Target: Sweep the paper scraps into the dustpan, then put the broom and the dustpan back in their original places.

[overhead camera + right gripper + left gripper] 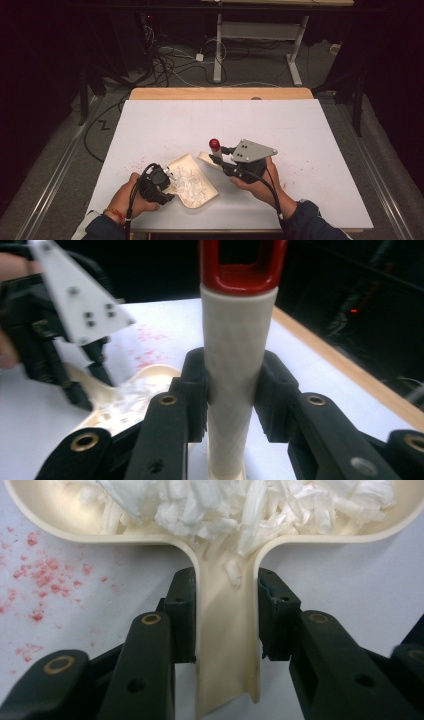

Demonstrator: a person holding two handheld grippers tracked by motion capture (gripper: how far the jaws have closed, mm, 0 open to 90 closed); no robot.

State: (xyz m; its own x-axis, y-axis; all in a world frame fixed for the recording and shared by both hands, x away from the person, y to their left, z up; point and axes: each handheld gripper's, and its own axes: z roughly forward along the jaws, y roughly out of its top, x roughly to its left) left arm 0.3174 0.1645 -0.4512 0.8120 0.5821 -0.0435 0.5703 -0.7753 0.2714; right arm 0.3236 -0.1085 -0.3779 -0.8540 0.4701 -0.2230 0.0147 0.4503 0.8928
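Left gripper (pixel 225 615) clamped the cream plastic dustpan's handle (pixel 226 645), right gripper (pixel 231 390) squeezed a white brush handle with red end (pixel 235 365)

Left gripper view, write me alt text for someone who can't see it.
The left hand-held gripper clamps the cream handle of a dustpan, its two black jaws pressing either side. The pan holds a heap of white paper scraps and rests on a white table flecked with red specks.
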